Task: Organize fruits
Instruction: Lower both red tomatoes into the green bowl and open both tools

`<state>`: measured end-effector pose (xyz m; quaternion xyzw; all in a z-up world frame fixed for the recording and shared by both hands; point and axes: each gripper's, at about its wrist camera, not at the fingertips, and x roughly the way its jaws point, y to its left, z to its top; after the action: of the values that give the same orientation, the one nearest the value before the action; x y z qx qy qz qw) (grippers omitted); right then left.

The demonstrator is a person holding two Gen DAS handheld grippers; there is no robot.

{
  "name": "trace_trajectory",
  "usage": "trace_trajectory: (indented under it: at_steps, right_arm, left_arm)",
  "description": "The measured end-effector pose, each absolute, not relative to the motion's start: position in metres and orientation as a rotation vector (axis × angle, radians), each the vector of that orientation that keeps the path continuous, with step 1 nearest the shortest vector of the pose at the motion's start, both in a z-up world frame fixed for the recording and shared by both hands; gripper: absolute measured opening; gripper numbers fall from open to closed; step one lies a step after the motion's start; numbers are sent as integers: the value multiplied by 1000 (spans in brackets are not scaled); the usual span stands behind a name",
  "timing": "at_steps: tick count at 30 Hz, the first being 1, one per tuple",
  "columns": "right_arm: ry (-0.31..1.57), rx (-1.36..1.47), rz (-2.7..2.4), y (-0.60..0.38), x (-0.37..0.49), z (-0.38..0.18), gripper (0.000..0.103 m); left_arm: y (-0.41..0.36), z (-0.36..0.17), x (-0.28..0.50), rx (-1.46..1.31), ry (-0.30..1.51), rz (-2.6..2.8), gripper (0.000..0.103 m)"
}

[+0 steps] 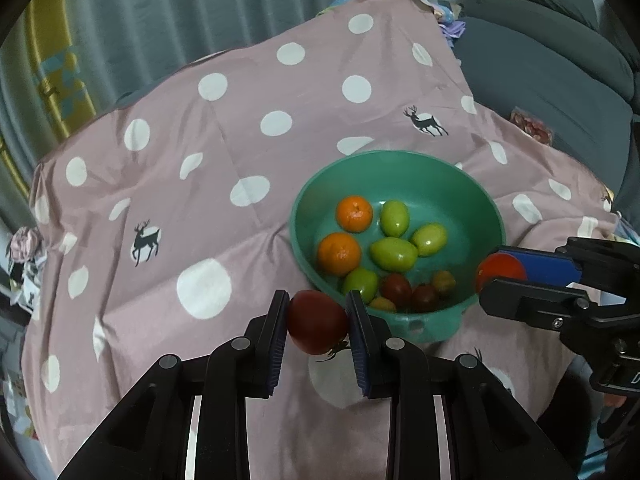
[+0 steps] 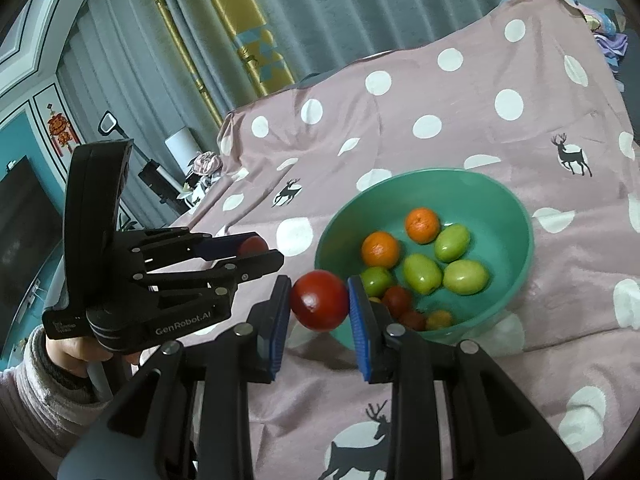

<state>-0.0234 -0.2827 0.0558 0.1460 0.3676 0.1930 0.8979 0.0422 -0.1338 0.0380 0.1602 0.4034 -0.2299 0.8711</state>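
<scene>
A green bowl (image 1: 476, 196) sits on the pink dotted cloth and holds two oranges (image 1: 354, 213), several green fruits (image 1: 394, 254) and small red fruits (image 1: 396, 289). My left gripper (image 1: 318, 322) is shut on a dark red tomato (image 1: 318, 320), held just left of the bowl's near rim. My right gripper (image 2: 319, 306) is shut on a red tomato (image 2: 319, 300), held at the near left rim of the bowl (image 2: 516, 208). The right gripper also shows in the left wrist view (image 1: 502, 276), the left gripper in the right wrist view (image 2: 256, 250).
The pink cloth (image 1: 240, 140) with white dots and deer covers the table. A grey sofa (image 1: 560, 60) stands at the back right. Curtains (image 2: 320, 12) hang behind. A TV (image 2: 24, 224) and clutter are at the far left.
</scene>
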Motion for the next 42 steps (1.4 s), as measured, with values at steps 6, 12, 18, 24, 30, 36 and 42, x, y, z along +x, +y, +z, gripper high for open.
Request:
trace_trajectory:
  at_steps: [6,12,18,24,30,36,42]
  right_arm:
    - [761,308,371,-294,-18,53,29]
    - [763,311,356,-301,-10,50,29]
    - [766,318,344,-309,-4,45,29]
    - [769,316,333,-314,1,41,29]
    - [776,312,328,-316,5,39,29]
    - [791,316,324,-320,9,34,29]
    - [828,302,336,-319,18,26,29]
  left_arm:
    - [-147,36,49,357,843,-501,29]
    - [-159,33,54,374,844,-517,29]
    - [-173,29,61,398,850,-527,29]
    - [-182,23,68,415,858,-529,29]
    - [-189,17,73,429,872,-529,29]
    - [-195,10,79,448,886,-531,29]
    - [-200,2,85,458,904,-521,29]
